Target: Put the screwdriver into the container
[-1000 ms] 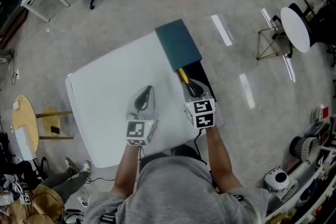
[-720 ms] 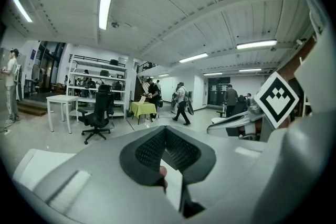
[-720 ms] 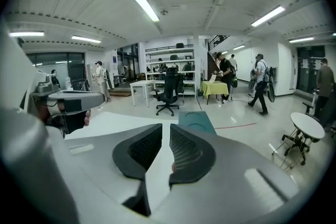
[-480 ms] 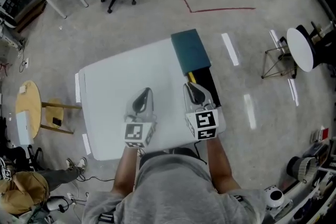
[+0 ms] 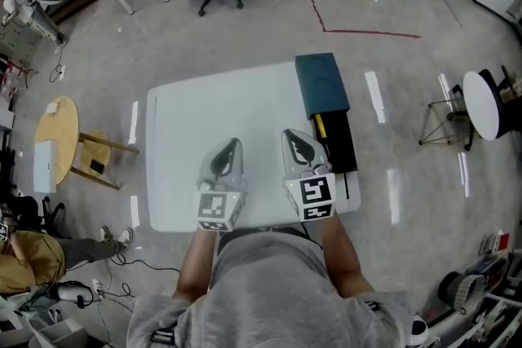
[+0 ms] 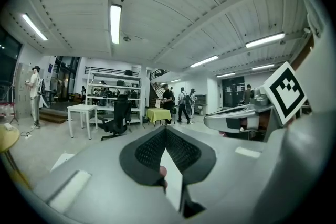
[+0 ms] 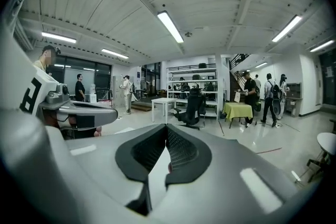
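Head view, both tools over the table (image 5: 212, 110). My right gripper (image 5: 294, 138) has its jaws pressed together with nothing between them. My left gripper (image 5: 231, 146) is likewise closed and empty. The screwdriver (image 5: 320, 126) lies inside the black container (image 5: 342, 151), its yellow handle near the teal lid (image 5: 321, 84); the shaft is lost against the dark interior.

Risk: the container sits along the table's right edge, and my right gripper hangs just beside it. A careless sideways sweep could probably nudge it outward or tip the tool out.

Change: a second ago my right gripper stood over the container, close to the yellow handle; it is now drawn back over the table.
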### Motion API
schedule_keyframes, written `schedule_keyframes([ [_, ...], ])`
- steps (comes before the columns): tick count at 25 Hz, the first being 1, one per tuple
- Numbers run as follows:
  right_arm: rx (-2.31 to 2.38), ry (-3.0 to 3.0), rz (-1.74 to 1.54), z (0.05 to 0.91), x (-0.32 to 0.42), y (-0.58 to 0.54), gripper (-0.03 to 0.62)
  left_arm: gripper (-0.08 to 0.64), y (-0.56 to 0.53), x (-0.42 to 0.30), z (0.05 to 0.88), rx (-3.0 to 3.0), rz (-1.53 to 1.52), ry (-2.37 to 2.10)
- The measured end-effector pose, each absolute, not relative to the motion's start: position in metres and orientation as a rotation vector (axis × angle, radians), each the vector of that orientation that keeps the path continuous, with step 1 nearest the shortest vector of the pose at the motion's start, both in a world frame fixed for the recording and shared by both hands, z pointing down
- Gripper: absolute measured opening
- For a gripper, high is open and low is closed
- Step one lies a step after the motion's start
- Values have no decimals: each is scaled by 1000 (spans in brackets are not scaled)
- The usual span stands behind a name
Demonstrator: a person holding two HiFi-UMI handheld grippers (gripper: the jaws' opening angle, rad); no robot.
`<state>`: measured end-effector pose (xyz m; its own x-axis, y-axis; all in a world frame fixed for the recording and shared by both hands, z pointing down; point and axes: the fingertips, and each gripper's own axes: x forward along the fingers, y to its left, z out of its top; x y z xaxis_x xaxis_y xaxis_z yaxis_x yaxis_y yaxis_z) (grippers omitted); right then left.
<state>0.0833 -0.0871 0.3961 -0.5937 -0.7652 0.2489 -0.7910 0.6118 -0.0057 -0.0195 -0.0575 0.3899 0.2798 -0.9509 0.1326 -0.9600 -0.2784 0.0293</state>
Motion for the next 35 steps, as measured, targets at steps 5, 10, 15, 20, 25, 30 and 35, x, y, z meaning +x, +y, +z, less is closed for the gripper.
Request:
schedule_keyframes([
  [5,1214,-2649,130,396,59,-74,3,12,-39,-42,389,2388,130,-1879],
  [10,1166,-2664,122,396,42,-64,3,12,-26,-63,390,2341,133,-1931],
  [15,1123,-2677,120,398,31,-57,3,12,-17,-72,392,2315,138,-1958],
  [20,1089,-2674,122,402,24,-53,3,12,-13,-77,392,2298,127,-1970],
  [25,1085,-2674,125,404,25,-50,3,12,-12,-74,392,2313,137,-1959],
  [30,1098,-2666,128,404,27,-50,3,12,-12,-72,394,2321,138,-1944],
  [35,1107,-2655,130,406,30,-51,3,12,-12,-72,394,2326,139,-1943],
])
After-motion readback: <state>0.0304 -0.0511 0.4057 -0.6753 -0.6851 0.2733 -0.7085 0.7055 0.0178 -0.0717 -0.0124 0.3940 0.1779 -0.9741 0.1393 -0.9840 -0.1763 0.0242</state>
